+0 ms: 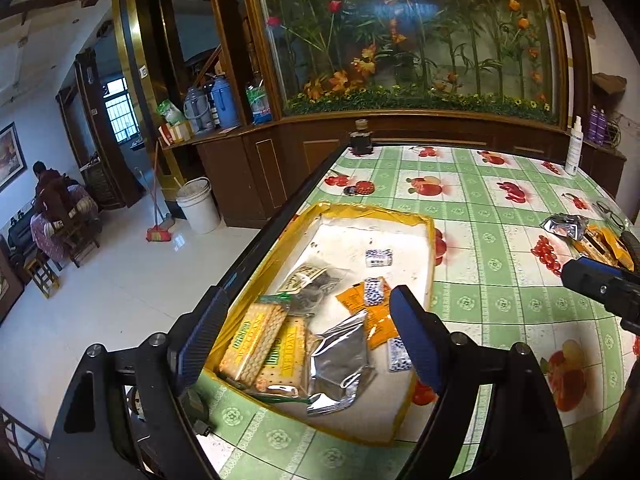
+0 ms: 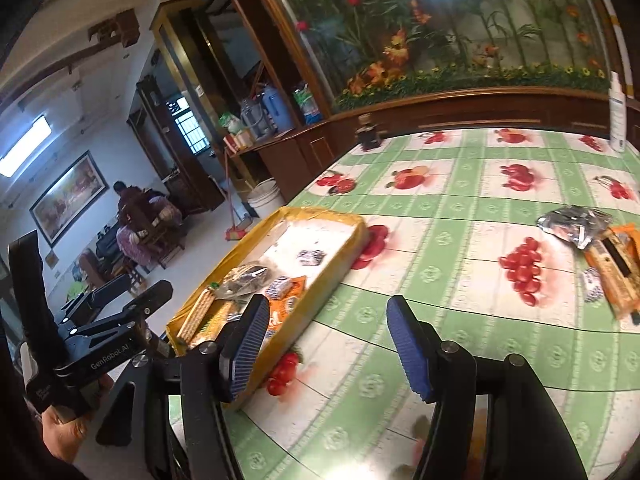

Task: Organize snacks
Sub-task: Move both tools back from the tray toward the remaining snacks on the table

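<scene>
Both my grippers, left (image 1: 308,328) and right (image 2: 328,344), hang released and empty beside the yellow tray (image 1: 431,240). Leftover snacks (image 2: 600,248) lie well right of that tray; I judge a low, square reach best

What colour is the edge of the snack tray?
Yellow. The tray has a yellow rim around a white inside, clearest in the left wrist view.

A home living room: fruit-print tablecloth (image 1: 500,264), wooden cabinets (image 1: 248,168), thermos flasks (image 1: 224,104), broom (image 1: 158,232).

Yellow-rimmed tray (image 1: 431,240) holds cracker packs (image 1: 256,338), foil pouch (image 1: 340,364); loose snacks (image 2: 608,256) well apart.
</scene>
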A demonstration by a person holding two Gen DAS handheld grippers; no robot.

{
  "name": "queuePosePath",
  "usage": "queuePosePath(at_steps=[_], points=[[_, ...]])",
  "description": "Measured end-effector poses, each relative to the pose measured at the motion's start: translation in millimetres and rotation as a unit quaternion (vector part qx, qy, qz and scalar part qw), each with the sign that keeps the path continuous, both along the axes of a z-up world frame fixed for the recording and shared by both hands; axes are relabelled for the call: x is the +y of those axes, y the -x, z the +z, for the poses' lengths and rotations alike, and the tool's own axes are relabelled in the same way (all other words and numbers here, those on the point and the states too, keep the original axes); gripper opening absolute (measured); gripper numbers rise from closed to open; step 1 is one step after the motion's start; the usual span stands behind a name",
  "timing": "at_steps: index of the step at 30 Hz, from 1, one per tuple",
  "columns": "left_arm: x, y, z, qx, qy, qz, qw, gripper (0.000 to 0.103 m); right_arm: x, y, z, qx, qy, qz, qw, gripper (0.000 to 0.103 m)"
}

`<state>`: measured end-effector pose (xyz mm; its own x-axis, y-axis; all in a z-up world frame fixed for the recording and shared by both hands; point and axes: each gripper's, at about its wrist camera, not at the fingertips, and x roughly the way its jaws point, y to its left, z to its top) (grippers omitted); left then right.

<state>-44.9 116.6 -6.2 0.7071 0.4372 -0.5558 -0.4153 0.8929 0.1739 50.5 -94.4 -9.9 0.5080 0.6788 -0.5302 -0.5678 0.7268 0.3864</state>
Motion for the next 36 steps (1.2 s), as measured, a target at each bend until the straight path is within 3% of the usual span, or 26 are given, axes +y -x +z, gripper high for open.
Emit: queuePosePath(at_steps=[9,18,27,36], points=[[-40,-35,-3,0.014,0.016,-0.058,0.9981,0.086,-91,-15,-15,0.01,0.018,-0.084,0.996,0.068],[-103,-81,-14,0.036,0.038,-0.145,0.988,0.086,-166,-34,-33,0.027,0.035,-0.151,0.988,0.069],[-149,-126,-27,0.064,0.041,-0.211,0.9746,0.086,-197,-52,-42,0.032,0.062,-0.174,0.982,0.07],[-176,-186,-45,0.09,0.091,-0.248,0.9602,0.086,-215,-88,-45,0.035,0.091,-0.19,0.977,0.07]])
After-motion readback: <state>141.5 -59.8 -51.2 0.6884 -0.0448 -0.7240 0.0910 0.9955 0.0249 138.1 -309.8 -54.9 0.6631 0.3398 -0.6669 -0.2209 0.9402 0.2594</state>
